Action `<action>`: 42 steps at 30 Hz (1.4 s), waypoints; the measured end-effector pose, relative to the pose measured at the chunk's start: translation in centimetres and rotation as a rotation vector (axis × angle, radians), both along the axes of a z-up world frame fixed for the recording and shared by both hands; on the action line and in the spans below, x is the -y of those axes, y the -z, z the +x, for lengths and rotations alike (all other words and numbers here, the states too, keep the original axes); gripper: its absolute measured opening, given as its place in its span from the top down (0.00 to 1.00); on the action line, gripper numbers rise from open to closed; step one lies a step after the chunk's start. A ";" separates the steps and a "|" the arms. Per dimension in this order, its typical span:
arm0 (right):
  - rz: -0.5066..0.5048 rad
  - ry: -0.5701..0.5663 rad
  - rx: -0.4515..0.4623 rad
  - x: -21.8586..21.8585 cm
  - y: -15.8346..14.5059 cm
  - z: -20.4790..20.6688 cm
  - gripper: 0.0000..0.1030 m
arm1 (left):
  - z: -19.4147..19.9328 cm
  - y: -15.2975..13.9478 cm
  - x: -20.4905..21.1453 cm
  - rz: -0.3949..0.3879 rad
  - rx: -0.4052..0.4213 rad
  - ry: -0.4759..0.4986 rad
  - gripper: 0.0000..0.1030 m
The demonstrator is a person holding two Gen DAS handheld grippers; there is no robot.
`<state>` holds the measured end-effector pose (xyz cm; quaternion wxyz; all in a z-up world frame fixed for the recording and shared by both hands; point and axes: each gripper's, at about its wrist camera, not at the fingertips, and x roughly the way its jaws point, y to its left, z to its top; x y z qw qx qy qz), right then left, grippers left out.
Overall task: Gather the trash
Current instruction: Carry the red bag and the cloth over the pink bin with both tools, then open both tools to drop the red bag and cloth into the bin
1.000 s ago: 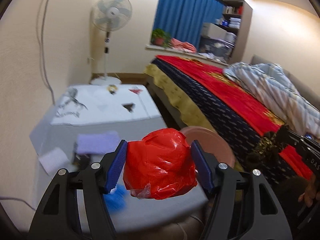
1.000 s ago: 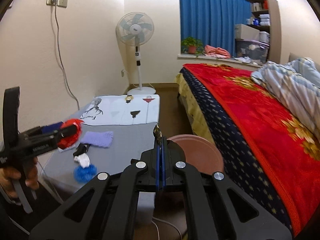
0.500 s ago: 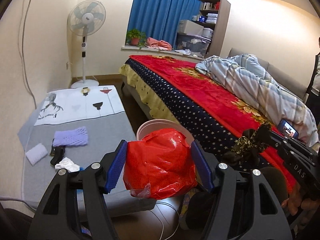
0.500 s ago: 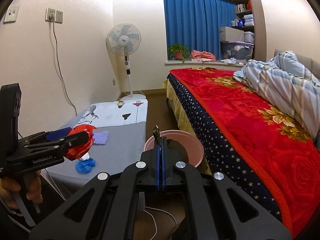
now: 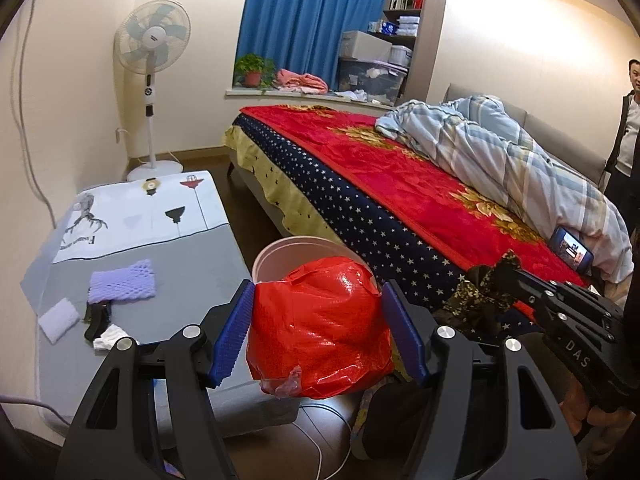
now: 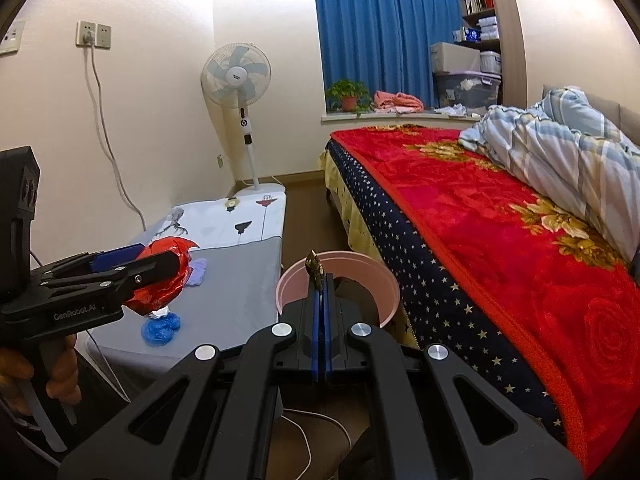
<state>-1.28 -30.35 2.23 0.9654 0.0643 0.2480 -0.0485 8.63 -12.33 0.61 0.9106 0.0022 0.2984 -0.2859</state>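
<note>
Carry step: left gripper point(image 5: 318, 332) clamps red bag point(image 5: 320, 328), right gripper point(image 6: 322, 296) pinches dark wrapper point(image 6: 314, 266); pink bin point(image 6: 380, 276) just ahead, release over it.

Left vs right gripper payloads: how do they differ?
Left gripper holds a bulky red bag that keeps its jaws wide apart; right gripper pinches a thin dark-and-gold wrapper, jaws nearly closed. The bag fills the gap between the fingers; the wrapper only pokes above the tips. Both are clamped and held near the pink bin.
</note>
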 end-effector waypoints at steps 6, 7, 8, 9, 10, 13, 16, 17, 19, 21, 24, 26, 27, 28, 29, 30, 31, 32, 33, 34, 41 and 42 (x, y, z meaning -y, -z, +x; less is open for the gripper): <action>0.010 0.008 -0.033 1.1 1.4 2.0 0.98 | 1.6 1.1 1.2 0.008 -0.027 0.008 0.38; 0.012 0.010 -0.037 1.4 1.6 2.3 0.98 | 2.0 1.3 1.5 0.007 -0.032 0.008 0.38; 0.013 0.013 -0.043 1.6 1.8 2.7 0.98 | 2.4 1.4 1.8 0.007 -0.036 0.008 0.38; 0.012 0.017 -0.047 1.9 2.0 3.2 0.98 | 2.9 1.6 2.1 0.007 -0.042 0.007 0.38; 0.011 0.019 -0.050 2.1 2.2 3.5 0.98 | 3.4 1.7 2.3 0.005 -0.048 0.009 0.38; 0.007 0.026 -0.058 2.7 2.5 4.8 0.98 | 4.5 2.0 2.9 0.008 -0.053 0.008 0.38; 0.003 0.031 -0.058 3.5 2.7 6.3 0.98 | 5.8 2.3 3.8 0.014 -0.053 0.004 0.38; 0.003 0.032 -0.058 3.7 2.7 6.8 0.98 | 6.3 2.3 4.1 0.011 -0.055 0.003 0.38; 0.002 0.034 -0.062 4.1 2.7 8.0 0.98 | 7.2 2.3 4.5 0.007 -0.059 0.003 0.38; 0.002 0.030 -0.068 4.4 2.8 9.2 0.98 | 8.3 2.3 5.0 -0.001 -0.069 0.002 0.38; -0.015 0.022 -0.077 4.8 3.1 11.3 0.98 | 9.7 2.3 5.4 -0.001 -0.066 -0.004 0.38; -0.017 0.017 -0.089 5.1 3.5 13.0 0.98 | 11.0 2.4 5.9 0.008 -0.059 -0.005 0.38; -0.014 0.018 -0.096 5.3 3.7 13.7 0.98 | 11.7 2.5 6.1 0.010 -0.058 -0.004 0.38; -0.009 0.019 -0.106 5.5 4.0 14.6 0.98 | 12.2 2.5 6.4 0.009 -0.058 -0.001 0.38; -0.006 0.019 -0.116 5.7 4.3 15.4 0.98 | 12.9 2.8 6.8 0.009 -0.059 0.003 0.38; -0.007 0.020 -0.125 5.9 4.6 16.2 0.98 | 13.7 3.1 7.1 0.013 -0.060 0.004 0.38; -0.013 0.023 -0.136 6.1 5.0 17.2 0.98 | 14.2 3.3 7.4 0.016 -0.062 0.005 0.38; -0.015 0.026 -0.146 6.3 5.4 18.2 0.98 | 15.1 3.8 7.7 0.020 -0.067 0.006 0.38; -0.012 0.028 -0.155 6.5 5.7 18.8 0.98 | 15.7 4.2 8.0 0.024 -0.075 0.008 0.38; -0.005 0.031 -0.169 6.8 6.2 19.8 0.98 | 16.2 4.6 8.4 0.028 -0.082 0.011 0.38; 0.025 0.070 -0.217 8.2 8.7 23.1 0.94 | 20.1 8.5 10.3 0.061 -0.129 0.006 0.38; 0.029 0.069 -0.222 8.4 8.9 23.5 0.94 | 20.6 9.0 10.7 0.065 -0.135 0.010 0.38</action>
